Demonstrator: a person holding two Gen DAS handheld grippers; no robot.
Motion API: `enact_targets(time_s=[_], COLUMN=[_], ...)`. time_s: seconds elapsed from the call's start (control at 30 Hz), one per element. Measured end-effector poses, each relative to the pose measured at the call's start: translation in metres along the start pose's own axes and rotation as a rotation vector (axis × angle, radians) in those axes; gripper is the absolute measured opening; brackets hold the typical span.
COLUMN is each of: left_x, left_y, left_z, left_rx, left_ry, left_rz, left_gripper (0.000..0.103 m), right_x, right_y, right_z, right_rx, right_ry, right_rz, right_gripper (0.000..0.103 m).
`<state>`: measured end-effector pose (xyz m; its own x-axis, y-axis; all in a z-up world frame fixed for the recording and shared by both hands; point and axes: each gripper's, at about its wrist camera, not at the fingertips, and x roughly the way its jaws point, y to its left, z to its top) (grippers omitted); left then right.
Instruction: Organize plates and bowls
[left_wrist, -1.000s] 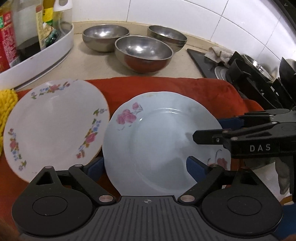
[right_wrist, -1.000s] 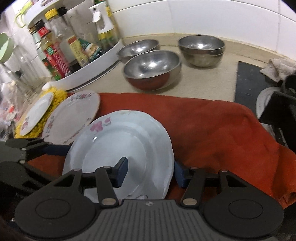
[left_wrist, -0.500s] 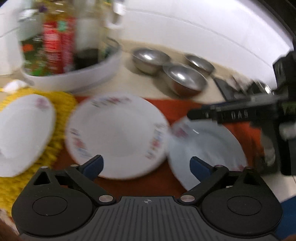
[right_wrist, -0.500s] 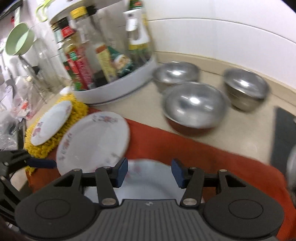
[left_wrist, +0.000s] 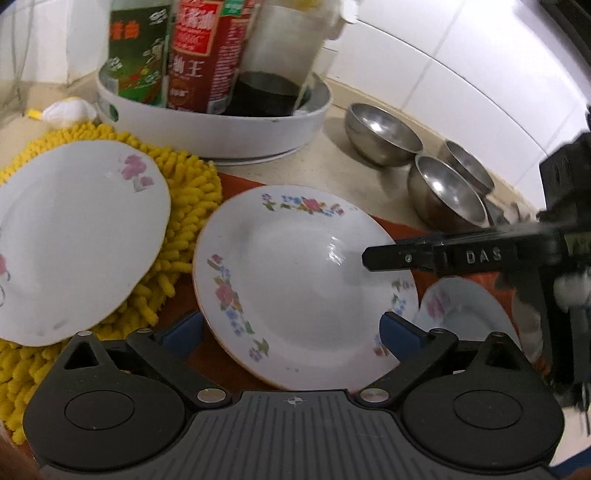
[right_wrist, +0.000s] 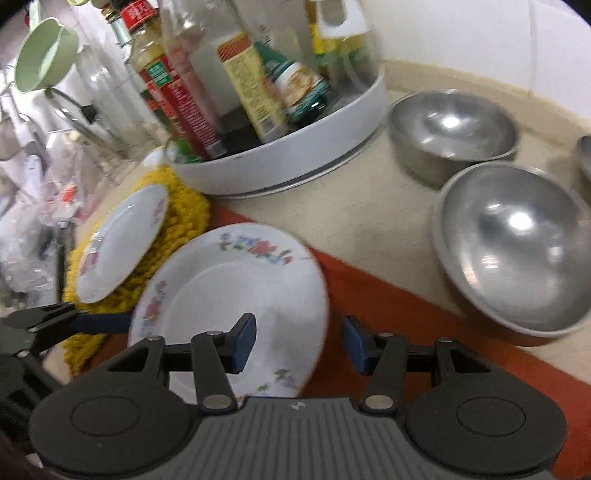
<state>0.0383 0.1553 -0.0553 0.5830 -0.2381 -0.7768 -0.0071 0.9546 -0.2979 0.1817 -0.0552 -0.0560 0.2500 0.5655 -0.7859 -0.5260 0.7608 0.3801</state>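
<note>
The flowered plate (left_wrist: 303, 284) lies flat on the red cloth (right_wrist: 388, 306), directly ahead of the left hand-held gripper (left_wrist: 291, 332) and framed between its two blue pads, which stand wide apart and touch nothing. Being round, the plate has no long axis to line up with; what matters is its near rim, which sits just in front of the left pads. The right hand-held gripper (right_wrist: 299, 341) hangs over the same plate's right edge, jaws partly apart and empty, one pad above the plate and the other over the cloth. Judging by this, the left hand is the better placed for a grasp, though both are close.

Three plates show: this one, a second (left_wrist: 74, 240) to the left gripper's left on a yellow mat (left_wrist: 184, 206), and a third (left_wrist: 469, 317) to its right, partly hidden behind the right gripper. Three steel bowls (left_wrist: 384, 133) stand further ahead and to the right on the worktop (right_wrist: 369, 206); motion blur makes it hard to say whether any are nested. A white tray of bottles (left_wrist: 221, 133) sits beyond the plates.
</note>
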Motion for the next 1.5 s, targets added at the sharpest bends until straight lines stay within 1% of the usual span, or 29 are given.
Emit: enact_targets(time_s=[0.07, 0.13, 0.23, 0.33, 0.37, 0.43, 0.47, 0.57, 0.7, 0.77, 0.83, 1.0, 1.13, 1.33, 1.5], left_x=[0.006, 0.007, 0.012, 0.014, 0.014, 0.014, 0.015, 0.016, 0.018, 0.017, 0.013, 0.005, -0.004, -0.009, -0.011], left_y=[0.003, 0.002, -0.003, -0.006, -0.007, -0.01, -0.01, -0.01, -0.013, -0.014, -0.012, -0.007, -0.011, -0.016, -0.022], left_z=[0.002, 0.002, 0.001, -0.001, -0.003, -0.006, -0.007, -0.001, 0.001, 0.001, 0.001, 0.006, 0.008, 0.013, 0.014], left_rx=[-0.027, -0.03, 0.01, 0.042, 0.051, 0.06, 0.057, 0.017, 0.0, -0.001, -0.017, -0.053, -0.042, -0.028, -0.007], left_ry=[0.01, 0.001, -0.015, -0.024, -0.03, -0.042, -0.047, -0.03, -0.029, -0.03, -0.037, -0.045, -0.076, -0.098, -0.108], left_rz=[-0.002, 0.002, 0.03, 0.055, 0.062, 0.077, 0.083, 0.096, 0.114, 0.126, 0.124, 0.123, 0.126, 0.122, 0.115], left_gripper=[0.1, 0.101, 0.102, 0.103, 0.103, 0.103, 0.103, 0.102, 0.102, 0.1, 0.1, 0.097, 0.097, 0.097, 0.097], right_x=[0.002, 0.006, 0.005, 0.005, 0.006, 0.005, 0.005, 0.006, 0.004, 0.003, 0.0, -0.01, -0.022, -0.029, -0.04], right_y=[0.001, 0.001, -0.003, -0.015, -0.016, -0.012, -0.008, 0.001, -0.006, -0.005, -0.003, 0.002, 0.009, 0.007, 0.009], right_z=[0.002, 0.006, 0.005, 0.005, 0.006, 0.004, 0.003, 0.0, 0.001, 0.001, 0.001, 0.006, 0.012, 0.012, 0.01], right_rx=[-0.011, 0.001, -0.004, 0.052, 0.045, 0.025, 0.012, -0.023, 0.008, -0.004, -0.008, 0.006, -0.003, 0.034, 0.034], right_ry=[-0.007, 0.007, 0.005, 0.003, 0.006, -0.003, -0.009, -0.024, -0.027, -0.029, -0.041, -0.085, -0.123, -0.135, -0.157], right_rz=[0.021, 0.026, 0.048, 0.101, 0.113, 0.097, 0.082, 0.039, 0.053, 0.048, 0.045, 0.067, 0.075, 0.078, 0.071], right_gripper=[0.046, 0.045, 0.044, 0.045, 0.044, 0.044, 0.046, 0.046, 0.042, 0.041, 0.041, 0.041, 0.041, 0.041, 0.041])
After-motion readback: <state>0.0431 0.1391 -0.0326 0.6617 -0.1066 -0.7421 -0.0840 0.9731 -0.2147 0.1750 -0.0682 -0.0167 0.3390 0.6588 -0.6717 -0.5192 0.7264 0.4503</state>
